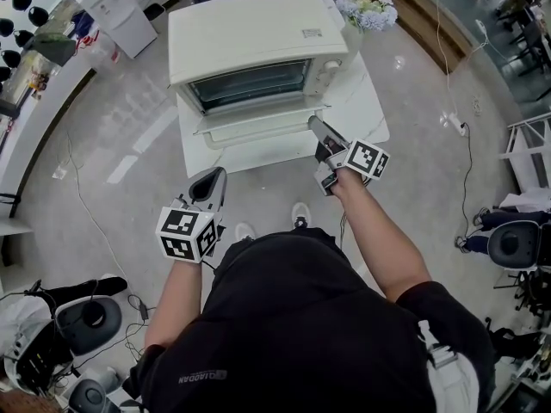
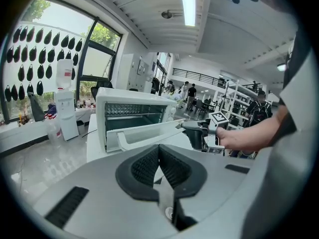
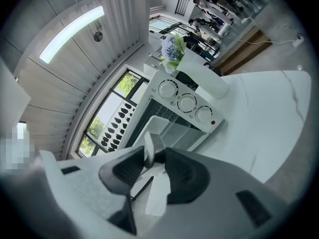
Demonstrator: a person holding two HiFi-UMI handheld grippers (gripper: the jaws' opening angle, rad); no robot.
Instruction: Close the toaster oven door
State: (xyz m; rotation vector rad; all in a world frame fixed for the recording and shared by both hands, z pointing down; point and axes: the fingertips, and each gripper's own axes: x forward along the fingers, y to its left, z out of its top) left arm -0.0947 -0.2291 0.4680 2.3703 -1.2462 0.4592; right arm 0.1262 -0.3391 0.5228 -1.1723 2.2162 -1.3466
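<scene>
The toaster oven [image 1: 250, 33] stands on the white table [image 1: 366, 114], shown from above. Its door [image 1: 254, 127] hangs part-way open, tilted out and down from what appears to be a hinge along its bottom edge.

Your right gripper [image 1: 318, 132] meets the door at its right front corner. In the right gripper view, the handle [image 3: 148, 144] along the door's free edge fills the gap between the jaws. The jaws stand fairly wide, and both pads seem pressed against the handle. From that view it reads as a grip, not a bare push. Holding at the corner keeps your arm clear of the oven mouth and of the knobs [image 3: 187, 102] on the right panel.

Your left gripper [image 2: 158, 154] has its jaws closed together on nothing. It sits low near your body, well apart from the oven, presumably parked because the door needs only one hand.

The step in hand appears to be swinging the door upward. The task looks roughly midway, since the door is neither lying flat nor seated against the frame.
</scene>
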